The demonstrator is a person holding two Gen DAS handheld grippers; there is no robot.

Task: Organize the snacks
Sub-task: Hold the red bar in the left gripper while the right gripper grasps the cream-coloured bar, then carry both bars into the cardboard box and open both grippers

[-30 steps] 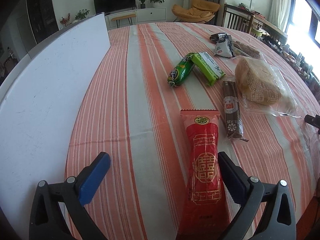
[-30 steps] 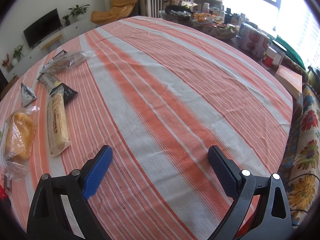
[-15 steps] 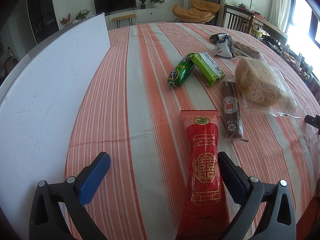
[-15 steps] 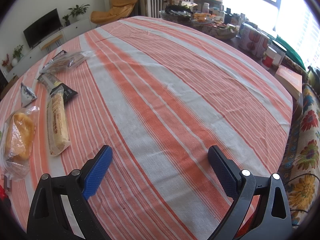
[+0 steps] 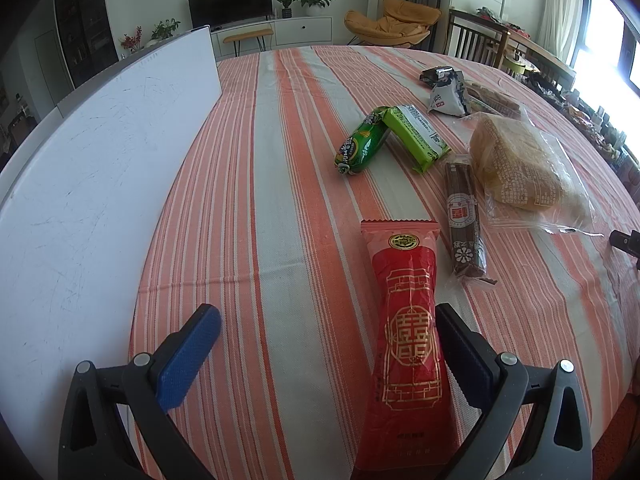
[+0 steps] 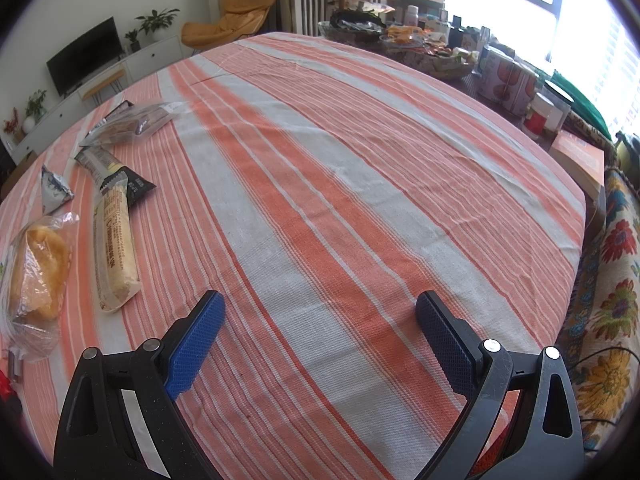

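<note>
A long red snack pack (image 5: 406,332) lies on the striped tablecloth, its near end between the fingers of my open left gripper (image 5: 326,334), close to the right finger. Beyond it sit a brown bar (image 5: 463,216), a green sausage (image 5: 362,146), a green wafer pack (image 5: 416,136), a bagged bread (image 5: 516,160) and a small grey-white pouch (image 5: 446,96). In the right wrist view my right gripper (image 6: 320,320) stands open over bare cloth. To its left lie the bagged bread (image 6: 38,276), a pale biscuit roll (image 6: 114,248) and a clear bag of dark bars (image 6: 132,124).
A white board (image 5: 92,168) covers the table's left side in the left wrist view. Past the table's far right edge stand baskets, cans (image 6: 506,84) and jars, with an orange book (image 6: 580,158). A floral cushion (image 6: 604,312) sits at the right.
</note>
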